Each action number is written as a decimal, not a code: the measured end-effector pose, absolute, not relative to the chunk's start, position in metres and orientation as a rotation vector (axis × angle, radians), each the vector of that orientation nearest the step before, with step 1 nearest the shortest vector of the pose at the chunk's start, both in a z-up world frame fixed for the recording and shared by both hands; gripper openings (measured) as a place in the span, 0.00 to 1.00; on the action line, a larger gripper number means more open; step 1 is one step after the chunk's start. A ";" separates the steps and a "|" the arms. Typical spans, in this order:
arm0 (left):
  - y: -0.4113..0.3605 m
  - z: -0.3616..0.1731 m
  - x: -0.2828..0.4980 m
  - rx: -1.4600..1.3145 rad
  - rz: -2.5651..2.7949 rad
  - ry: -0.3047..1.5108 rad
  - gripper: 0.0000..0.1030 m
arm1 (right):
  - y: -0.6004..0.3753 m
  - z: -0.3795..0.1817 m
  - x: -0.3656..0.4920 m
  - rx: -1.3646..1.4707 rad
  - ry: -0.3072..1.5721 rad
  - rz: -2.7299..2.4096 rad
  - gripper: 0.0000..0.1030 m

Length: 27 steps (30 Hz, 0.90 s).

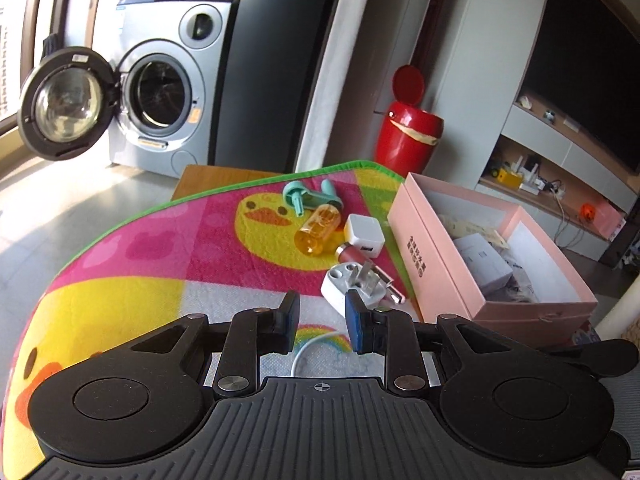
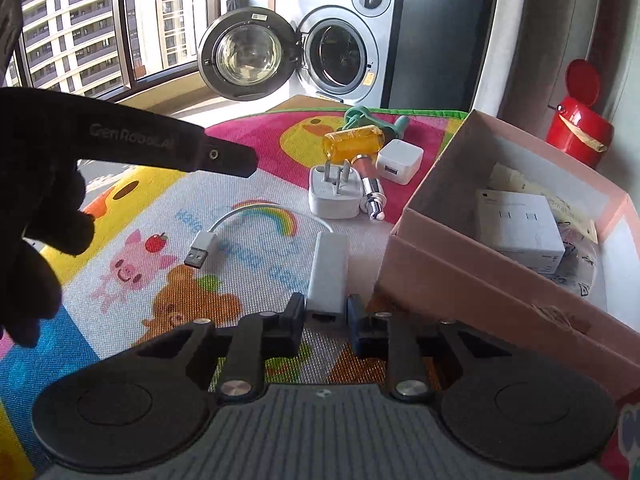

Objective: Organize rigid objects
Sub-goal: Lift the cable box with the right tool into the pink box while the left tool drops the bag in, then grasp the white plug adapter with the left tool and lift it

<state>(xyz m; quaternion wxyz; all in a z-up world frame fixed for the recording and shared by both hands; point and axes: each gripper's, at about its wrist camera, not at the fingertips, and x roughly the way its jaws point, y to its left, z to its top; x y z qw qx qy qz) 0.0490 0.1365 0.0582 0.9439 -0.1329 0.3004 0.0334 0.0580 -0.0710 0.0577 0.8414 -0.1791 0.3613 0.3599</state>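
- Adapter handling was the matter in hand: the white USB adapter block [image 2: 329, 272] lay flat on the cartoon play mat [image 2: 140, 240], its near end between the fingers of the right gripper [image 2: 325, 316].
- The right jaws stood close on either side of that end, seemingly touching it; I judged them closed on the block, though it rested on the mat and was not lifted.
- Its short white cable [image 2: 256, 210] curved away to a loose USB plug [image 2: 202, 250] lying on the mat well to the left.
- The block looked light, stiff and smooth-sided, so a grip across its narrow width near the end seemed sound; the trailing cable would likely dangle and swing.
- The left gripper [image 1: 322, 320] hung above the mat with its jaws apart and nothing between them, just short of the white three-pin plug [image 1: 348, 286].
- That plug lay on its back with the metal prongs up; its hard body seemed the better hold, since the thin prongs might slip.
- Touching it lay a red metal-tipped cylinder [image 1: 362, 262], then a white USB charger cube [image 1: 364, 236], an amber plastic bottle [image 1: 318, 226] and a teal plastic piece [image 1: 312, 196].
- The open pink box [image 2: 480, 280], just right of the cluster, held a white carton [image 2: 520, 228] and some packets, and looked the likely destination.
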 end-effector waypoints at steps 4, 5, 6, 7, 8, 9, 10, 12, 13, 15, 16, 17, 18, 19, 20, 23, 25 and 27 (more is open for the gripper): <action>0.140 0.052 0.089 -0.326 0.061 0.642 0.27 | -0.108 0.059 0.040 -0.397 0.728 0.755 0.20; 0.142 0.051 0.098 -0.352 0.053 0.639 0.27 | -0.118 0.058 0.034 -0.416 0.710 0.735 0.20; 0.144 0.050 0.106 -0.372 0.044 0.641 0.27 | -0.126 0.056 0.028 -0.440 0.690 0.711 0.20; 0.144 0.048 0.116 -0.389 0.034 0.645 0.26 | -0.134 0.054 0.024 -0.456 0.674 0.693 0.20; 0.144 0.047 0.123 -0.397 0.026 0.653 0.26 | -0.142 0.053 0.020 -0.458 0.659 0.685 0.20; 0.143 0.045 0.131 -0.397 0.014 0.667 0.26 | -0.150 0.053 0.017 -0.449 0.654 0.685 0.21; 0.140 0.041 0.140 -0.388 0.006 0.689 0.27 | -0.156 0.052 0.016 -0.439 0.655 0.683 0.23; 0.134 0.034 0.148 -0.359 0.010 0.718 0.29 | -0.166 0.054 0.015 -0.413 0.654 0.666 0.34; 0.130 0.031 0.148 -0.341 0.001 0.714 0.30 | -0.169 0.055 0.015 -0.403 0.652 0.661 0.40; 0.127 0.031 0.142 -0.329 -0.031 0.717 0.30 | -0.173 0.055 0.018 -0.380 0.657 0.665 0.44; 0.126 0.031 0.137 -0.330 -0.046 0.725 0.30 | -0.174 0.055 0.018 -0.375 0.659 0.668 0.45; 0.125 0.031 0.130 -0.325 -0.066 0.736 0.30 | -0.174 0.056 0.019 -0.372 0.659 0.671 0.46; 0.122 0.031 0.123 -0.310 -0.080 0.740 0.30 | -0.173 0.055 0.020 -0.372 0.657 0.675 0.49; 0.119 0.032 0.114 -0.286 -0.092 0.743 0.31 | -0.172 0.056 0.022 -0.370 0.656 0.679 0.51; 0.115 0.032 0.104 -0.266 -0.097 0.743 0.31 | -0.172 0.056 0.024 -0.366 0.656 0.681 0.52; 0.107 0.034 0.074 -0.235 -0.105 0.740 0.30 | -0.166 0.053 0.031 -0.355 0.663 0.666 0.53; 0.103 0.035 0.050 -0.214 -0.105 0.732 0.30 | -0.166 0.053 0.035 -0.338 0.674 0.649 0.60; 0.102 0.035 0.025 -0.203 -0.100 0.720 0.30 | -0.167 0.052 0.038 -0.322 0.682 0.634 0.65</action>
